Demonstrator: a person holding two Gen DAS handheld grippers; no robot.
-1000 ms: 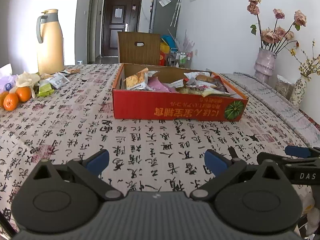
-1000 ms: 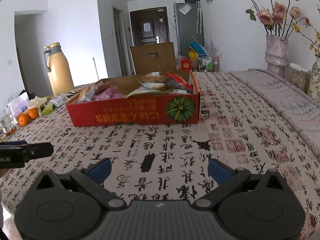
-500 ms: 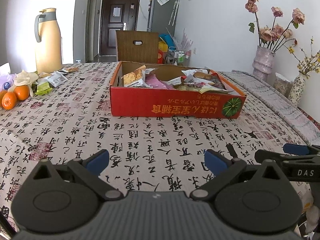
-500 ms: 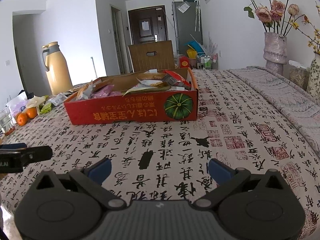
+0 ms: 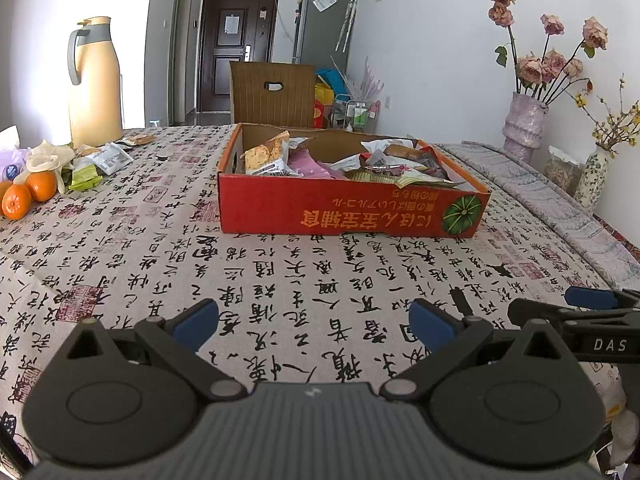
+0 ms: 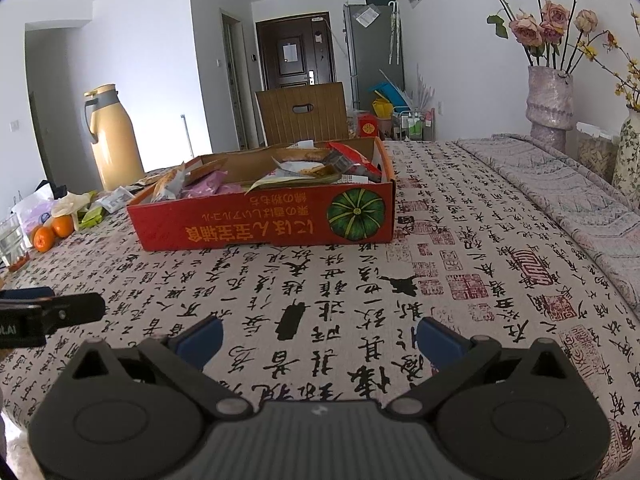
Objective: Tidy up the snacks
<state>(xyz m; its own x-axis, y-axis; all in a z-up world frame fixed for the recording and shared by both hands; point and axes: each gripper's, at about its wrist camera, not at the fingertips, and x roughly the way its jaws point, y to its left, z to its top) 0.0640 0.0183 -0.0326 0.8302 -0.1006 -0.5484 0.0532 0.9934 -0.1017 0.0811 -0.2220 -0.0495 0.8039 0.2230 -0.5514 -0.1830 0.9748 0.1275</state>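
A shallow red cardboard box (image 5: pixel 344 216) (image 6: pixel 264 224) with a green pumpkin print sits mid-table, filled with several snack packets (image 5: pixel 268 156) (image 6: pixel 312 168). My left gripper (image 5: pixel 314 322) hovers open and empty over the tablecloth, well short of the box. My right gripper (image 6: pixel 320 340) is likewise open and empty, low over the cloth in front of the box. Each gripper shows at the edge of the other's view. Loose packets (image 5: pixel 104 158) (image 6: pixel 114 202) lie at the table's far left.
A tan thermos jug (image 5: pixel 94 84) (image 6: pixel 114 136) stands at the far left, with oranges (image 5: pixel 30 192) (image 6: pixel 52 232) and a plastic bag near it. Flower vases (image 5: pixel 524 128) (image 6: pixel 550 106) line the right wall. A wooden chair (image 5: pixel 272 94) stands behind the table.
Both grippers have dropped slightly and drawn back a little; the box sits a bit higher in both views. Both stay open and empty.
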